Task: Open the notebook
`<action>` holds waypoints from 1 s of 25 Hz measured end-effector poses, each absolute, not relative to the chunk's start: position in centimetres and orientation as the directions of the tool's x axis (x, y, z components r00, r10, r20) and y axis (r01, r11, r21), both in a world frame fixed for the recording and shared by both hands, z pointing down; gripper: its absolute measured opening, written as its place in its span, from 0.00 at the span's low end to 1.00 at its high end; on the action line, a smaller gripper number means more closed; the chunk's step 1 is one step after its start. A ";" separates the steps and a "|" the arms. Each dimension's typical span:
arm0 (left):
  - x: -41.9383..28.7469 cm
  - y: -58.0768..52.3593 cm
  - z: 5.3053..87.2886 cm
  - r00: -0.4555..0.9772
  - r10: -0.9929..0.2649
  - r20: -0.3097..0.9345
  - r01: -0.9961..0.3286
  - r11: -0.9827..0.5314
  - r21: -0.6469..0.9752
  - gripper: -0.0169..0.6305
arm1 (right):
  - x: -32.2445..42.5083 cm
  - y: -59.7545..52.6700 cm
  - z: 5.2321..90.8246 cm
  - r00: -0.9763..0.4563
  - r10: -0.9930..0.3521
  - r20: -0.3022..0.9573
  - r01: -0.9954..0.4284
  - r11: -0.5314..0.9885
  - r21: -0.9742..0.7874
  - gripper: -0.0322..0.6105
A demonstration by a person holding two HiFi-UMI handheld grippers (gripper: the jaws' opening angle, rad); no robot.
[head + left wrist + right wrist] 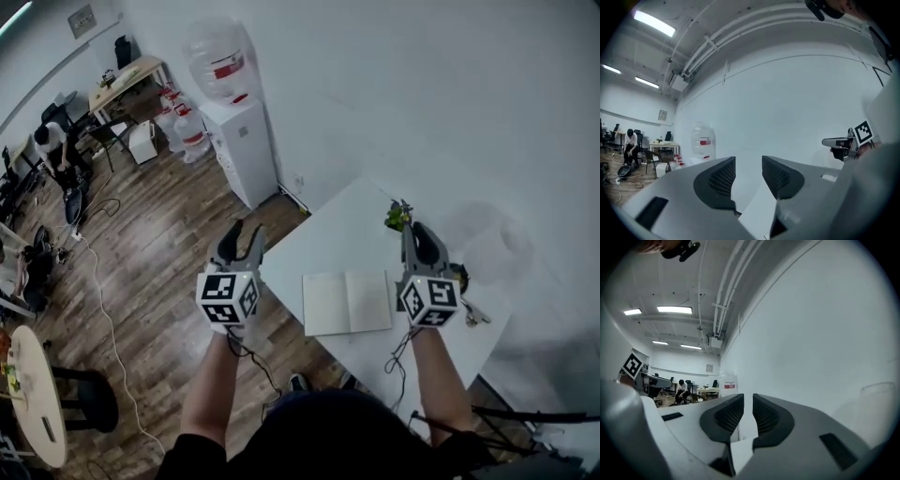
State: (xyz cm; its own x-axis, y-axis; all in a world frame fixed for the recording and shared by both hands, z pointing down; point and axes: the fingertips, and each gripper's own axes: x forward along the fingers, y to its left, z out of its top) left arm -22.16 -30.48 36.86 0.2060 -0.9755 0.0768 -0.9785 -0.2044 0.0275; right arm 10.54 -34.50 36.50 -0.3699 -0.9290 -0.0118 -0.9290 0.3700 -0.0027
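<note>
Notebook [347, 302]: was laid on the table [337, 234] (near its front edge).
Water dispenser [242, 141]: was stood behind the table, leftward.

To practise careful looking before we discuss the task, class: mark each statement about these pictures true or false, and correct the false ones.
1. The notebook lies open on the white table. True.
2. The left gripper grips the notebook. False: its jaws stand apart with nothing between them, and it is raised beside the table's left edge.
3. The right gripper holds nothing. True: a narrow gap shows between its jaws.
4. The water dispenser stands on the table. False: it stands on the floor against the wall.
</note>
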 end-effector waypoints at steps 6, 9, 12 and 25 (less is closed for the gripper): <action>-20.3 -31.5 30.1 0.191 -0.980 -0.060 -0.981 -0.190 -0.036 0.27 | 10.9 -34.5 30.5 -0.395 -0.907 -0.145 -0.918 0.386 0.090 0.13; -20.3 -31.6 28.4 0.175 -0.980 -0.097 -0.984 -0.172 -0.041 0.27 | 10.8 -34.2 28.8 -0.412 -0.891 -0.190 -0.911 0.394 0.126 0.10; -20.5 -31.4 28.1 0.168 -0.979 -0.113 -0.986 -0.166 -0.025 0.25 | 10.2 -33.9 28.4 -0.424 -0.883 -0.202 -0.905 0.407 0.121 0.07; -20.1 -29.5 29.3 0.163 -0.982 -0.098 -0.986 -0.160 -0.040 0.25 | 8.8 -33.4 30.3 -0.463 -0.873 -0.154 -0.884 0.442 0.150 0.09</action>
State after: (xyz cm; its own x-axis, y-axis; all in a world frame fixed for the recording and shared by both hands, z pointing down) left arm -20.07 -29.47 29.32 0.1629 -0.9818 -0.0980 -0.9864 -0.1597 -0.0396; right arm 8.79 -33.41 30.34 -0.4629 -0.8729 -0.1539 -0.8842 0.4424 0.1502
